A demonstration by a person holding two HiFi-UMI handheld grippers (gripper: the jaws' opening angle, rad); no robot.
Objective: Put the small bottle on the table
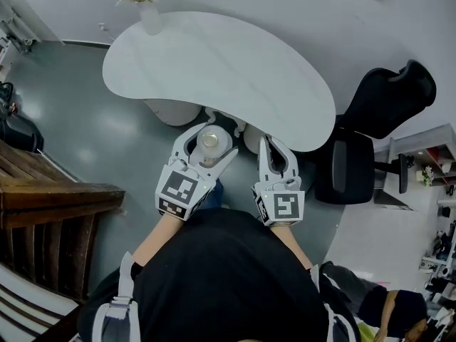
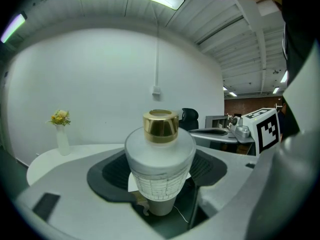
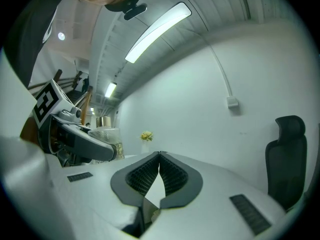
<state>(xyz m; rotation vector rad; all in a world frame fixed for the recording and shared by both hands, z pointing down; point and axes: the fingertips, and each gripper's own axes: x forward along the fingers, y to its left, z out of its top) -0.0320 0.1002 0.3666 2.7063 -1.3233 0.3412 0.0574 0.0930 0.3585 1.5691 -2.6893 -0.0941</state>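
Head view, item by item, as you stand at the near edge of the table [image 1: 214, 63].

1. Your left gripper [image 1: 208, 147]: jaws closed around the small bottle [image 1: 211, 140], one jaw on each side of it. The marker cube [image 1: 178, 189] sits behind the jaws.
2. Small bottle: frosted white body with a gold cap, upright. It shows just short of the table's near edge, held in the air and not resting on the top.
3. Your right gripper [image 1: 268, 145]: just beside the left one, pointing the same way towards the table edge.
4. Table: white, kidney-shaped top, with a white vase of yellow flowers [image 1: 146, 6] at its far left end.
5. Black office chair [image 1: 377, 120]: to the right of the table.

Left gripper view: the small bottle [image 2: 159, 159] fills the centre, and the dark ribbed pads [image 2: 114, 170] press on its lower body. The gold cap [image 2: 160, 126] stands clear above them. The vase [image 2: 62, 134] is beyond at the left, on the table top [image 2: 75, 156]. You can see your right gripper's cube at the right edge.

Right gripper view: your right gripper [image 3: 159, 155] has its jaws drawn together at the tips, with nothing between the pads. The vase [image 3: 146, 143] shows beyond, small and far off, and the chair [image 3: 286, 154] stands at the right.
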